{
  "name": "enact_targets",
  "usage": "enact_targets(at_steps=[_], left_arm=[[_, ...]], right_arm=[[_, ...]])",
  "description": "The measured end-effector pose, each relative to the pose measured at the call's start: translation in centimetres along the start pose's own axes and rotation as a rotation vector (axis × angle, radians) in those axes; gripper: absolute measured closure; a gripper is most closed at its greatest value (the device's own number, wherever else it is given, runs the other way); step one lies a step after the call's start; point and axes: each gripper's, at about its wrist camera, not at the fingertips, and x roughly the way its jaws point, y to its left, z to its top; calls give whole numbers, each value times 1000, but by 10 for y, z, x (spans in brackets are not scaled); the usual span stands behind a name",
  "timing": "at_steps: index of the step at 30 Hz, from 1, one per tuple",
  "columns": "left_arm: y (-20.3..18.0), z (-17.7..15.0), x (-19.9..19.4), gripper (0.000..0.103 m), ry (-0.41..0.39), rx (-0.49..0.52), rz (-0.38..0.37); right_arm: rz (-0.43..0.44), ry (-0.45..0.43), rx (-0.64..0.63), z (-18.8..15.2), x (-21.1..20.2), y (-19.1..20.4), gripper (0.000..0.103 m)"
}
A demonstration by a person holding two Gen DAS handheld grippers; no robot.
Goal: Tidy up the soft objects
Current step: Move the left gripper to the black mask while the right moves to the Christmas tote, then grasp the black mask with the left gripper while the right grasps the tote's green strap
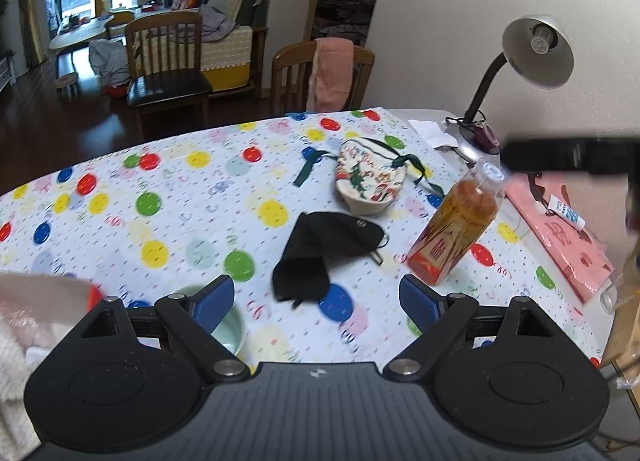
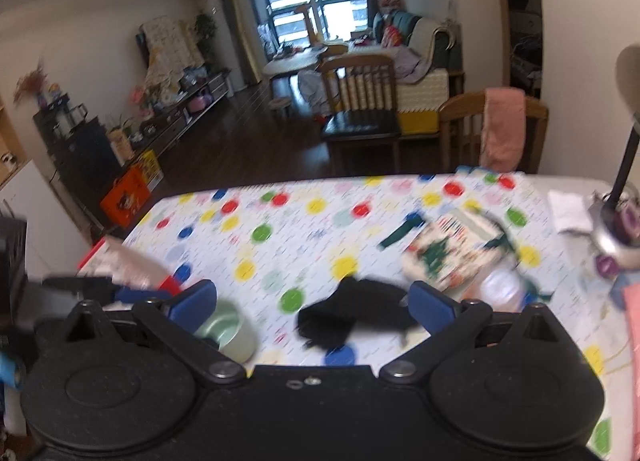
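Both tools empty and spread wide: left tool (image 1: 316, 303), right tool (image 2: 312, 307), nothing between the pads on either. Main soft targets on the table (image 1: 168, 197): black mask (image 1: 320, 249) lies crumpled mid-table, toward the near edge, just ahead of both tools; printed pouch (image 1: 370, 177) with green ribbons sits behind it, further toward the far edge and the right side. Mask looks near weightless, fully limp, folded over itself, ear loop sticking out on its right. My read: pinch through the thick folded body, not the loop, or it will dangle and swing. It will likely drag on the tablecloth (image 1: 120, 229), so pads need to get low without snagging the cloth itself. Pouch looks padded, light, holds some shape; take it by the rim or seam, ribbons are too loose to steer with. Hazard: bottle (image 1: 456, 229) stands just right of the mask, tall and tippy, cap end leaning toward the lamp (image 1: 536, 49); approach the mask from its left side. Green bowl (image 1: 226, 325) sits near the near edge under the left tool's left finger, rigid, keep clear. Fluffy pale fabric (image 1: 24, 321) at the near-left corner, can't tell what it is. Right view is blurred, little detail.
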Motion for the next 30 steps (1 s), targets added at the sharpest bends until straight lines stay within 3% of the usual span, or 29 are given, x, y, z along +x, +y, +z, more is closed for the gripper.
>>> enact_targets(at_steps=[7,12,18,30], left_arm=[[-18,21,30,13,21,-7,-35],[-25,32,59,13,33,-33,-8],[-30,41,97,13,68,-33,14],[-31,56,174,13,152,-77,62]], right_arm=[[-42,-2,29,39,13,-51,0],[-69,36,62,53,38,-84,0],[-121,80,103,61,79,-128,1],[-113,273,248,48,173,-204,4]])
